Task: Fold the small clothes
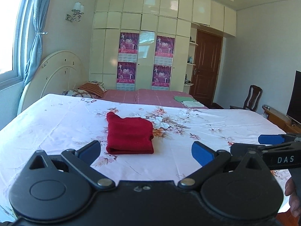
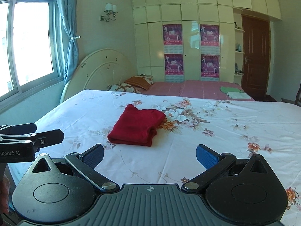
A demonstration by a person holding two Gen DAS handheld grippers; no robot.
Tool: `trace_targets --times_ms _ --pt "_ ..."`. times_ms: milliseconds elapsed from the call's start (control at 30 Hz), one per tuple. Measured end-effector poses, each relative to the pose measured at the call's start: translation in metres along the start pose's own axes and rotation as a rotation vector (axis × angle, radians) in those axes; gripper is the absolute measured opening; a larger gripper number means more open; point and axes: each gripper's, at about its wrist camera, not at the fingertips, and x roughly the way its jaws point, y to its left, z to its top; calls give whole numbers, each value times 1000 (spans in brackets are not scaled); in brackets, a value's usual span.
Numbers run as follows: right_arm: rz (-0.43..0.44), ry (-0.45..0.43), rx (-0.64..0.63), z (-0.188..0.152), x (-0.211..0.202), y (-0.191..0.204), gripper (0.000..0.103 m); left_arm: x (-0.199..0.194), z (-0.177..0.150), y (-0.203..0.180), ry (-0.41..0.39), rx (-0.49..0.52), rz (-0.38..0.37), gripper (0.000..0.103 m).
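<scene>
Red garment (image 1: 129, 136) folded on floral sheet (image 1: 56, 124); left gripper (image 1: 145, 153) & right gripper (image 2: 149, 155) both spread wide, empty. Green clothes (image 1: 183, 99) on far bed.

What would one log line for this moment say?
left gripper: open, empty | right gripper: open, empty | red garment: folded on bed

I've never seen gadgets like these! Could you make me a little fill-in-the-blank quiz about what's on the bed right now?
1. The folded garment on the floral sheet is ____ in colour.
2. The left gripper has its jaws ____, holding nothing.
3. The right gripper is ____ the garment, not touching it.
4. The folded green clothes lie on the ____ sheet further back.

Missing words: red; open; short of; pink
</scene>
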Motion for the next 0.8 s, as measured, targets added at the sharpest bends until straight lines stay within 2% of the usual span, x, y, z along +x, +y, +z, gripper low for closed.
trace_targets --times_ms 267,800 --pt "-31 -13 23 5 -14 -3 103 -3 2 -2 -15 12 -20 103" --pt "-33 -18 17 11 -9 6 103 4 6 8 -16 40 -29 103"
